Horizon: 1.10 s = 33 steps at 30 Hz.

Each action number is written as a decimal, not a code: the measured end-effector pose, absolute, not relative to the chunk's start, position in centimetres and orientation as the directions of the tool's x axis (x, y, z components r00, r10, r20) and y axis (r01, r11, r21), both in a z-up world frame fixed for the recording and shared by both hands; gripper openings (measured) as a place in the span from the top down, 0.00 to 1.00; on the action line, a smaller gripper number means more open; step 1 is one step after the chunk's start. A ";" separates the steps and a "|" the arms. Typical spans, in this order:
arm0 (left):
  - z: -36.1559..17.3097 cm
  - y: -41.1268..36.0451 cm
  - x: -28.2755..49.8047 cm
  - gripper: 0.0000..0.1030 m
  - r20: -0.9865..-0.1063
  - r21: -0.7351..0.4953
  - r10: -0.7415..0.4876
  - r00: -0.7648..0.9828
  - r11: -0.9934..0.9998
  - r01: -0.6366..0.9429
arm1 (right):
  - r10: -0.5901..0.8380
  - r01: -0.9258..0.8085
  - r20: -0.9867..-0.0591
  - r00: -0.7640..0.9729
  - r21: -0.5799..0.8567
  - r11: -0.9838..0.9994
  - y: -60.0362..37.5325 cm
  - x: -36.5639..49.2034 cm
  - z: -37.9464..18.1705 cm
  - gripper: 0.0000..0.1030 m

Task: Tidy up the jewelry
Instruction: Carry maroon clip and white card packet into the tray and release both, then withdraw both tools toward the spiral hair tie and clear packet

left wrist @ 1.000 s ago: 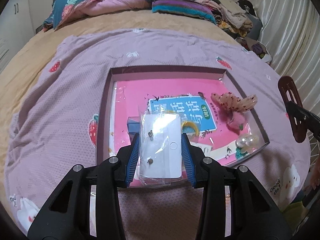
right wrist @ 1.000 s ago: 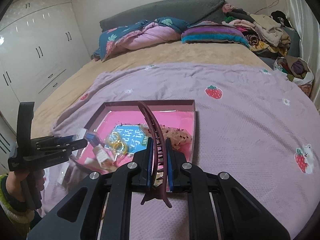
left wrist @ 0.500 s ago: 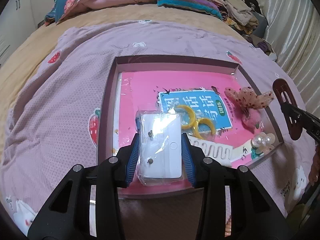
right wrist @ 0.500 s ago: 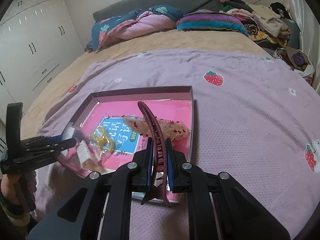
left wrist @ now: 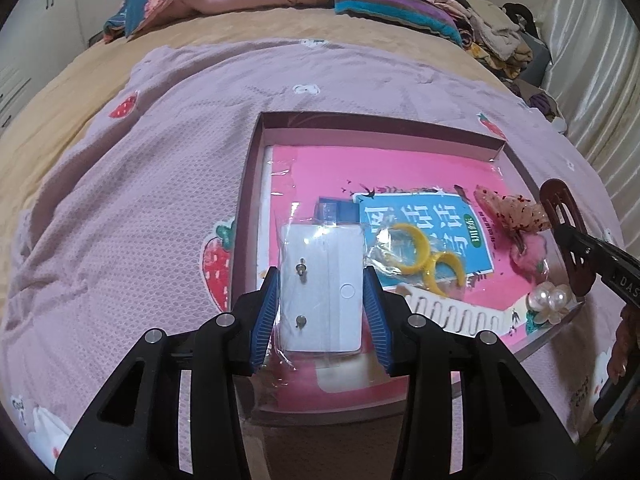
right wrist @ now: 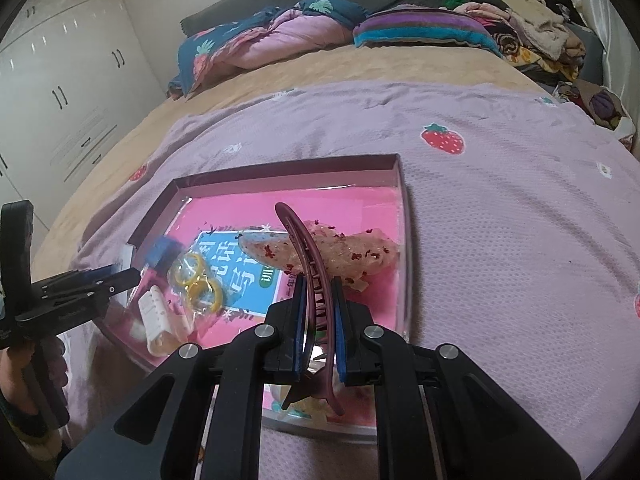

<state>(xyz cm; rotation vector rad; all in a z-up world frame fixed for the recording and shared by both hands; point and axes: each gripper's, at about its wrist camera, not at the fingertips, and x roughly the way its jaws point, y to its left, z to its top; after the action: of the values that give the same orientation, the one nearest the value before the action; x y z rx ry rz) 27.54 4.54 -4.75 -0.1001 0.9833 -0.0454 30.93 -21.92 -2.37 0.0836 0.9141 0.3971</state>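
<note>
My left gripper (left wrist: 320, 300) is shut on a white earring card in a clear bag (left wrist: 321, 286), held over the near left part of the shallow mauve box (left wrist: 248, 184). My right gripper (right wrist: 318, 316) is shut on a maroon hair claw clip (right wrist: 308, 260), held over the box's near right side (right wrist: 404, 248). In the box lie yellow hoop earrings in a bag (left wrist: 424, 258), a glittery pink bow (left wrist: 512, 210), a pearl clip (left wrist: 550, 300), a white comb clip (left wrist: 452, 314) and a small blue box (left wrist: 336, 210). The clip also shows in the left wrist view (left wrist: 564, 232).
The box sits on a lilac strawberry-print blanket (left wrist: 140, 200) on a bed. Folded quilts (right wrist: 280, 36) and piled clothes (right wrist: 532, 36) lie at the headboard end. White wardrobes (right wrist: 60, 92) stand to the left. A pink sheet with a blue label (left wrist: 424, 224) lines the box.
Both grippers have moved forward over the box, each still holding its item. The box contents now sit nearer and lower in both views.
</note>
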 end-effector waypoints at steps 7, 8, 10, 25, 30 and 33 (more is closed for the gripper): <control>-4.9 4.8 27.5 0.68 -0.830 -0.104 -0.081 0.552 0.994 -0.012 | 0.377 -0.301 -0.749 0.545 0.245 0.922 -21.6 31.0 -2.2 0.83; -4.9 4.8 27.5 0.68 -0.831 -0.104 -0.080 0.551 0.995 -0.012 | 0.377 -0.306 -0.747 0.548 0.241 0.921 -21.6 30.9 -2.0 0.76; -4.8 4.8 27.5 0.68 -0.831 -0.106 -0.082 0.551 0.994 -0.011 | 0.381 -0.305 -0.741 0.554 0.245 0.920 -21.7 30.4 -1.6 0.60; -3.4 4.5 26.4 0.53 -0.823 -0.109 -0.082 0.562 0.994 -0.014 | 0.392 -0.288 -0.684 0.615 0.268 0.919 -24.1 26.3 2.6 0.22; -2.0 4.4 25.4 0.43 -0.810 -0.113 -0.082 0.580 0.994 -0.016 | 0.379 -0.283 -0.672 0.636 0.254 0.925 -24.8 25.0 3.5 0.18; -1.0 4.4 24.6 0.36 -0.798 -0.116 -0.081 0.597 0.993 -0.020 | 0.384 -0.285 -0.661 0.644 0.259 0.923 -25.0 24.2 4.1 0.16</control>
<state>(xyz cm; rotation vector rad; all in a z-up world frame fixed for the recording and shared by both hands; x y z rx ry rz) 24.64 4.36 -0.95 -0.1174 0.9306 -0.0352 24.20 -24.99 4.09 0.1358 0.7833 0.3821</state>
